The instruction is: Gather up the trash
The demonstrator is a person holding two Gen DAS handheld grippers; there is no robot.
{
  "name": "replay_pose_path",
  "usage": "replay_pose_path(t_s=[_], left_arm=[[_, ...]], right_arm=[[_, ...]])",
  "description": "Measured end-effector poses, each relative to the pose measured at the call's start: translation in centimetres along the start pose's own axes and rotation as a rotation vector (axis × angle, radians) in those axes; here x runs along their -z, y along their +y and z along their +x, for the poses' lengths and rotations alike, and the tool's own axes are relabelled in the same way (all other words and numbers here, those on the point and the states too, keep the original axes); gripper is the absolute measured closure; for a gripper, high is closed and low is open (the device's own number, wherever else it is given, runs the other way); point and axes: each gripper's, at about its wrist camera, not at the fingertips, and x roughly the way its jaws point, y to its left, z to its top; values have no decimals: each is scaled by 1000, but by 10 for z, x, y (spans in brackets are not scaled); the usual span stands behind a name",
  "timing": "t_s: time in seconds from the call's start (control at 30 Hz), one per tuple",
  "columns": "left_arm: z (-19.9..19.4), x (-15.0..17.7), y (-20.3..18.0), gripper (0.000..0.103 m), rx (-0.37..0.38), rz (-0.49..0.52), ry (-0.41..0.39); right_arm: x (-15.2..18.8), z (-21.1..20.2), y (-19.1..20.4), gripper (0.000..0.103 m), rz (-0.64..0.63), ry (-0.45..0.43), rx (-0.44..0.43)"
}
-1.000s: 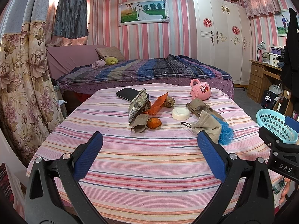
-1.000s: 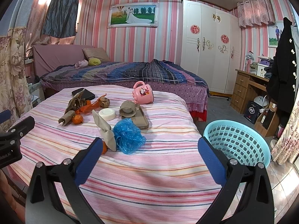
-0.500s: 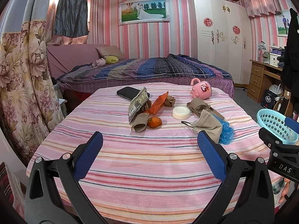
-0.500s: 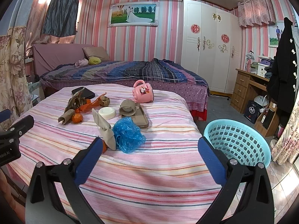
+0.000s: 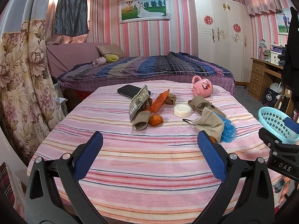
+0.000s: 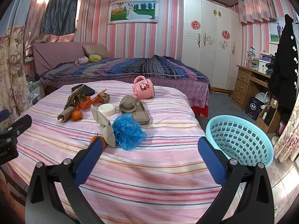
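Crinkled blue plastic bag (image 6: pixel 129 130) lies beside creased tan paper (image 6: pixel 104 126) on the striped cloth surface (image 6: pixel 149 168); both hand-held grippers (image 5: pixel 149 141) (image 6: pixel 149 145) gape empty.

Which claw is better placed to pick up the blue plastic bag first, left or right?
Probably the right claw: it is open, the blue plastic bag lies just ahead of it, and the basket is beside it. The left claw faces the table's middle.
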Motion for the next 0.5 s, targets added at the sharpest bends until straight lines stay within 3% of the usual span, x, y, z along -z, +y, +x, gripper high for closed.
replay_pose_path(t_s=[0.5], left_arm=[[3, -3, 9, 5, -3, -20, 23]], right_arm=[[-6, 5, -4, 4, 6, 4, 15]])
